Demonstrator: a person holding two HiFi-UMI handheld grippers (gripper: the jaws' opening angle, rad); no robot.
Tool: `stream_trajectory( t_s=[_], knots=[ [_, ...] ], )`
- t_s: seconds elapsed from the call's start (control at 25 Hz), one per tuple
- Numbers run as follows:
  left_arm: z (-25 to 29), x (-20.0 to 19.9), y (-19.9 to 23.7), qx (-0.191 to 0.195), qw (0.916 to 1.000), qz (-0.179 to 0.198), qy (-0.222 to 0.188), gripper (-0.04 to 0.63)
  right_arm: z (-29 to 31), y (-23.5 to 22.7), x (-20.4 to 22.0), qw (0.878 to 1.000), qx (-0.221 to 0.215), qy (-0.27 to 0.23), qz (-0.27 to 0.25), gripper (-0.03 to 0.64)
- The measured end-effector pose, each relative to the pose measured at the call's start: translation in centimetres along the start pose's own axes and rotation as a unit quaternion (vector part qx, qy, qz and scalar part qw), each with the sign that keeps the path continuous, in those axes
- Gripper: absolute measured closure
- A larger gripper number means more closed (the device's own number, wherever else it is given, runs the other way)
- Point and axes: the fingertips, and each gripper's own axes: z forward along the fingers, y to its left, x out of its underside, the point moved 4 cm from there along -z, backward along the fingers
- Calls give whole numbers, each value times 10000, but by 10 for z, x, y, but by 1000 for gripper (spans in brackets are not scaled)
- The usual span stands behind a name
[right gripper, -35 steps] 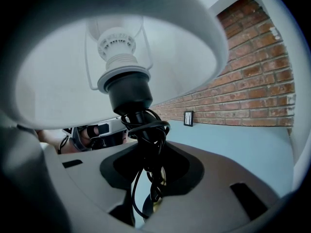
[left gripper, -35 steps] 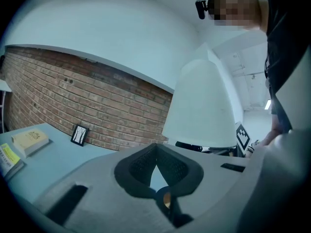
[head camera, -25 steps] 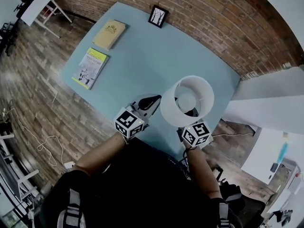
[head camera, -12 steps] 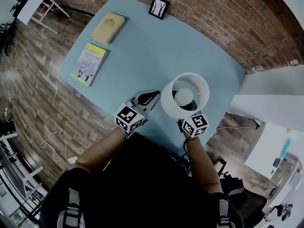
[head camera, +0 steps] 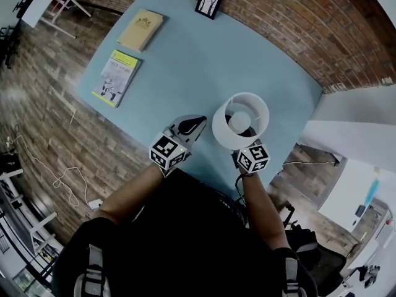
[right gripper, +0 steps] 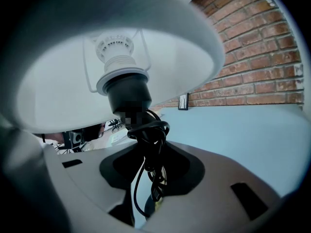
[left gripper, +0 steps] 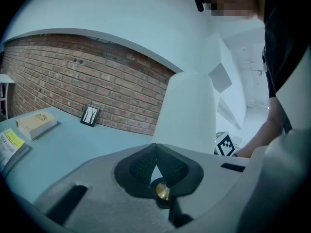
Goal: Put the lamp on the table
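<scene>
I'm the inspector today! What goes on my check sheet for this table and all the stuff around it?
Surface: light blue table.
Job's things: lamp with a white shade, upright, held over the table's near edge; base hidden.
Clutter: tan book, green magazine, picture frame by the wall.
Grippers: left gripper shut, nothing in it; right gripper shut on the lamp's stem.
Cables: black cord wound round the stem; white cable on the floor.
Surroundings: brick wall, wood floor.
</scene>
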Motion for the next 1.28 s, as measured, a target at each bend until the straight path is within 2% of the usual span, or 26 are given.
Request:
stream_trajectory(
  t_s=[0.36,0.48,0.68,0.84,1.12,1.28],
  knots=[
    [4,2,-10,30,10000,31,36,586,-17,-8,17,9998,-182,-79,-59,491],
    [6,3,-18,83,9999,36,49,586,-26,-13,27,9999,-150,-70,-22,483],
    [2,5,-33,104,9999,52,97,586,-42,-13,45,9996,-66,234,-135,477],
    [1,5,-48,128,9999,91,46,586,-61,-13,41,9997,0,192,-174,479],
    [-8,8,-79,-29,9999,113,-98,586,-96,-2,31,9991,-33,73,-408,485],
    [-19,12,-102,-207,9994,83,-277,586,-122,8,34,9981,-156,127,-576,528]
  ],
)
